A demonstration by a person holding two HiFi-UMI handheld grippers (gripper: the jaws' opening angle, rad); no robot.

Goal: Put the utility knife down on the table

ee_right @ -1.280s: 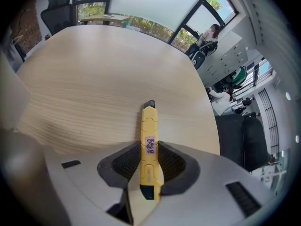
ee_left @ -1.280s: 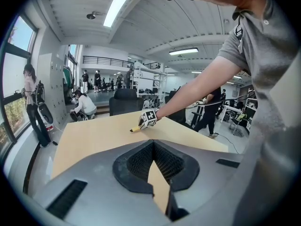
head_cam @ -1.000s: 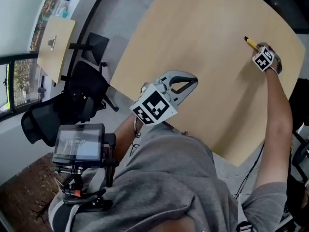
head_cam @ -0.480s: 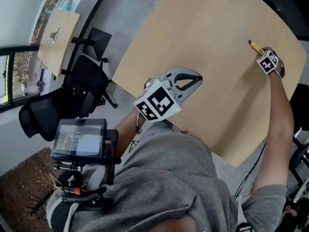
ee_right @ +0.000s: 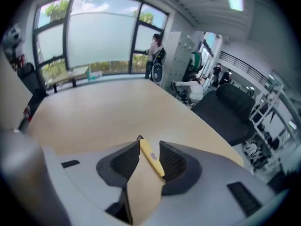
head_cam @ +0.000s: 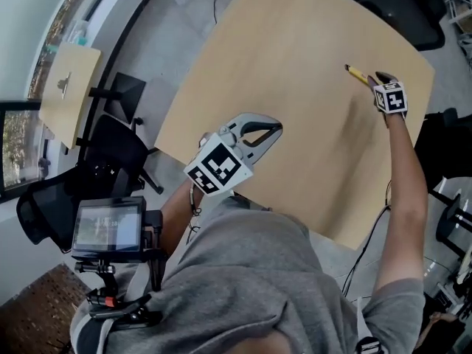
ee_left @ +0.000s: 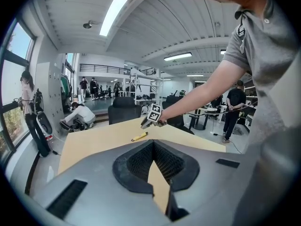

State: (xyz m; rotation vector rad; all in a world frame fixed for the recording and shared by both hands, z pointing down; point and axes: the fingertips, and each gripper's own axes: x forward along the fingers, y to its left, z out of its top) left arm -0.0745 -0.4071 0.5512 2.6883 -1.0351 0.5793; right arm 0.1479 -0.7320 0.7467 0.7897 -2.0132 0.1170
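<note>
The yellow utility knife (head_cam: 356, 74) lies flat on the pale wooden table (head_cam: 295, 65) near its far right side. My right gripper (head_cam: 375, 79) hovers just behind the knife with its jaws open. In the right gripper view the knife (ee_right: 151, 157) shows in the gap between the two pads of my right gripper (ee_right: 149, 147), resting on the tabletop. The left gripper view shows the knife (ee_left: 139, 136) on the table, a little apart from my right gripper (ee_left: 151, 117). My left gripper (head_cam: 276, 128) is shut and empty over the near table edge, seen also in its own view (ee_left: 154, 143).
Black office chairs (head_cam: 110, 153) stand left of the table, and a small side table (head_cam: 70, 91) is beyond them. A cable (head_cam: 365, 249) hangs off the table's right edge. People stand and crouch in the background (ee_left: 80, 114).
The right gripper and the knife sit slightly further left and nearer in the head view. The knife now lies a little apart from the gripper. The left gripper has hardly moved.
</note>
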